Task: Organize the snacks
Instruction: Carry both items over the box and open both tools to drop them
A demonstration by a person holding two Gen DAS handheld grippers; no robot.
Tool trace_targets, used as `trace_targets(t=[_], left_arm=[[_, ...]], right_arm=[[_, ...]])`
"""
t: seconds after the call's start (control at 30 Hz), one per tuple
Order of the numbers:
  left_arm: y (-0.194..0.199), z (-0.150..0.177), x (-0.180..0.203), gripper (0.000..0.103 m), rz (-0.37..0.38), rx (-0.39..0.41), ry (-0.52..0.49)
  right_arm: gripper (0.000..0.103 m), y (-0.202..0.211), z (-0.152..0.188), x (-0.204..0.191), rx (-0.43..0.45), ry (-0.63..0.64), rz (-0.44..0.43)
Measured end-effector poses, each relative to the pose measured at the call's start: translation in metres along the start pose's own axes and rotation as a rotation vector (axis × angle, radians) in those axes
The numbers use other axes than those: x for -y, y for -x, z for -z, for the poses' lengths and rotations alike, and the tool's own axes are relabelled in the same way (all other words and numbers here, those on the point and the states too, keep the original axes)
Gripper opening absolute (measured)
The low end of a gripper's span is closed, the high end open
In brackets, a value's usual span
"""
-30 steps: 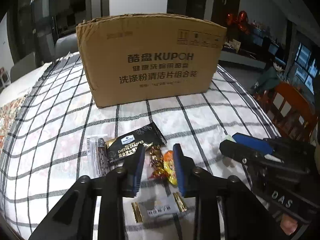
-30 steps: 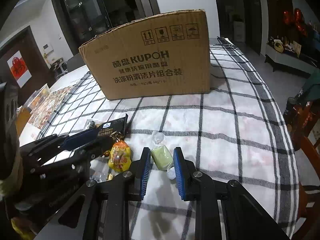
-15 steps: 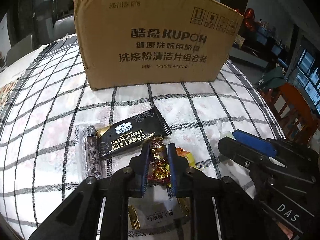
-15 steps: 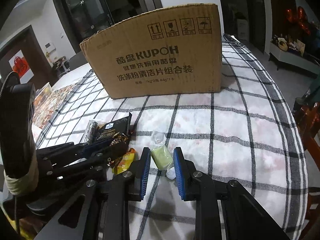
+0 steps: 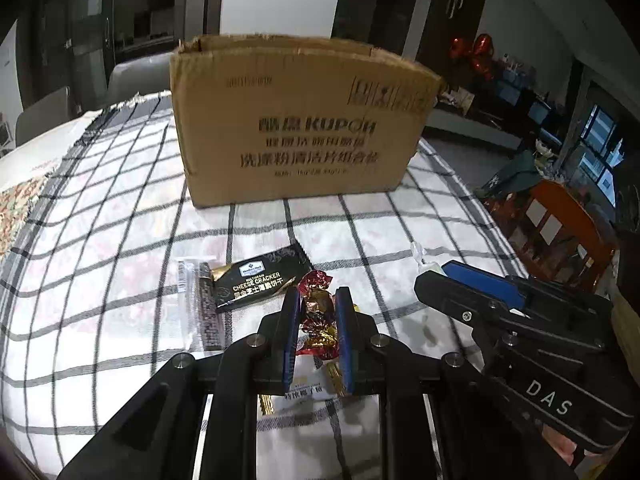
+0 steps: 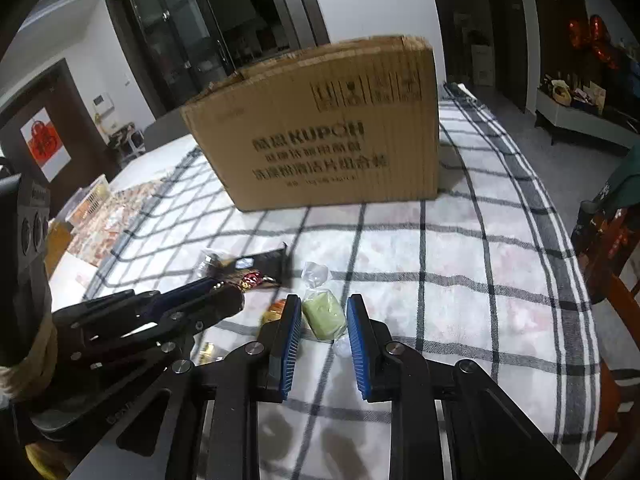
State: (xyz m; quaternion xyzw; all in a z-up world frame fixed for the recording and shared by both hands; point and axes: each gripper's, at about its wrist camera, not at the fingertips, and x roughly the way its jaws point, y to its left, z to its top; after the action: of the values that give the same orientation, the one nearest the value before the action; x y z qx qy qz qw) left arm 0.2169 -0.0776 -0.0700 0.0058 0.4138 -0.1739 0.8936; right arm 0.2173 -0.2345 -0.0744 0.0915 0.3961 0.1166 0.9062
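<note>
My left gripper is shut on a red and gold foil candy and holds it raised above the checked cloth. A black cheese cracker pack and a dark stick in clear wrap lie just left of it. My right gripper stands around a pale green wrapped sweet on the cloth, with gaps on both sides. An orange candy lies left of its left finger. The open cardboard box stands behind the snacks.
A white and gold packet lies under my left gripper. The right gripper shows at the right of the left wrist view. A wooden chair stands at the table's right edge. A patterned mat lies at the far left.
My left gripper closed on the red foil candy and lifted it off the cloth, backing away from the box. The right gripper stayed around the green sweet.
</note>
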Motion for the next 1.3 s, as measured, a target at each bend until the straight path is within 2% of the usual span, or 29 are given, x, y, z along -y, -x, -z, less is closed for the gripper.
trace_targets(t=[0.33, 0.67, 1.03, 1.3], left_arm=[[0.057, -0.02, 0.005, 0.019, -0.01, 0.117, -0.045], [0.083, -0.064, 0.002, 0.019, -0.013, 0.216, -0.079], [0.082, -0.135, -0.008, 0.019, -0.022, 0.275, -0.125], [0.053, -0.18, -0.014, 0.019, -0.006, 0.25, -0.148]], right_arm=[[0.025, 0.044, -0.018, -0.02, 0.092, 0.016, -0.007], [0.025, 0.065, -0.067, -0.031, 0.194, 0.049, -0.002], [0.025, 0.05, -0.131, -0.031, 0.24, 0.072, 0.002], [0.025, 0.024, -0.174, -0.024, 0.228, 0.081, 0.013]])
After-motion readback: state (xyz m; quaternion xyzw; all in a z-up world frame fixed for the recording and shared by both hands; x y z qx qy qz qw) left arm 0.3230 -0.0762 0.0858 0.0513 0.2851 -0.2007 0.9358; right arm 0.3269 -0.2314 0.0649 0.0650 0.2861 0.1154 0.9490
